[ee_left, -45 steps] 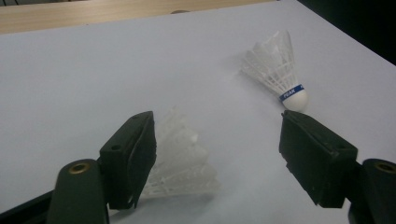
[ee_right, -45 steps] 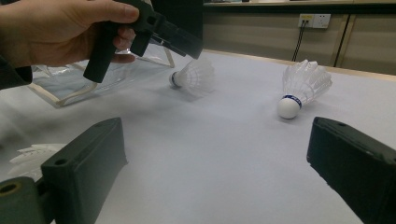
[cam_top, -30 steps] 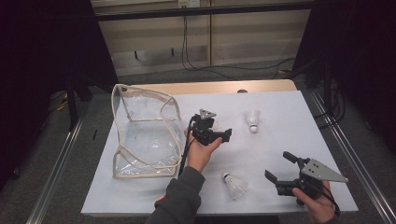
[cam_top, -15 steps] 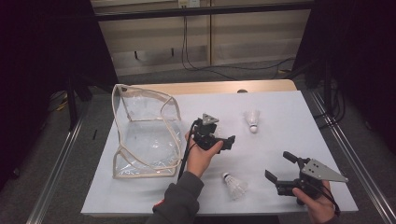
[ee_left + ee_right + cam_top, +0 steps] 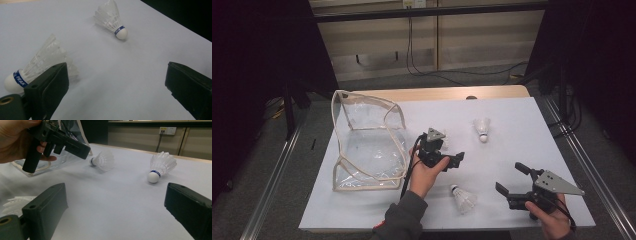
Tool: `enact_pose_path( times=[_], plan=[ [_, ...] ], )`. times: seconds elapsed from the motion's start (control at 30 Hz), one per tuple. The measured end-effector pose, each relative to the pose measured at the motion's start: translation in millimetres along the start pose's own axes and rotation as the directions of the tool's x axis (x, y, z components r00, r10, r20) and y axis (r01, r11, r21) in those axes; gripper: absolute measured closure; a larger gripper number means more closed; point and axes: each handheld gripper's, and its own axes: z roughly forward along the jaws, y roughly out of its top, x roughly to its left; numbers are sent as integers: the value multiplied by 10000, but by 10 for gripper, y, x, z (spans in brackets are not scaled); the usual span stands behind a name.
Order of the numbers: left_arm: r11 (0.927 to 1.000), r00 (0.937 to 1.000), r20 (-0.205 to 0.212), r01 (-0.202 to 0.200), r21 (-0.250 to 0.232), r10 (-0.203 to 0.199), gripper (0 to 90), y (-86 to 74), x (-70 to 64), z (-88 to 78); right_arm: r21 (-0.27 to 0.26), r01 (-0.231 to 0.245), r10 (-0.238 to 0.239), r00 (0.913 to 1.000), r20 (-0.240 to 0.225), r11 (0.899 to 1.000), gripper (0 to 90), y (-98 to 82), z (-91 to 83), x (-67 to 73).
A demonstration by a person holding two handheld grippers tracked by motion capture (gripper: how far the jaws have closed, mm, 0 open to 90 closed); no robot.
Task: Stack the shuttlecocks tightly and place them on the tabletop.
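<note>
Shuttlecocks, three in all, lie on their sides on the white desk (image 5: 522, 115), well apart from one another, and a clear bag (image 5: 367, 145) stands at the desk's left with its stiff rim gaping, probably so that things can be dropped in without a second gripper holding it wide. The left gripper (image 5: 115, 82) hangs low over the middle of the desk, just right of the bag, and its jaws have just been opening; they now stand wide apart and released, with bare desk between them. The work in hand seems to be collecting the shuttlecocks, and the nearest one (image 5: 37, 65) lies just outside one jaw, cork toward the camera and feathers fanned away, so the spread looks meant to give room to straddle it once the gripper shifts sideways. A second shuttlecock (image 5: 110, 17) lies farther ahead of that gripper, cork toward it. The right gripper (image 5: 115, 205) waits near the desk's front right corner, also released and holding nothing, kept low and back, likely to leave the left hand a free path. The third shuttlecock (image 5: 463, 197) lies between the two hands, near the front edge.
</note>
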Motion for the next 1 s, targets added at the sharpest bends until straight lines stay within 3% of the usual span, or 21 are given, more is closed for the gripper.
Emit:
enact_pose_path(
  times=[0.2,1.0],
  plan=[
    [10000,10000,64,34,-51,-33,53,-47,-13,-40,5,29,-29,10000,-5,10000,36,0,4,3],
    [9987,9966,669,-489,134,479,50,-191,-95,-179,2,69,-69,10000,2,10000,36,2,0,3]
  ],
)
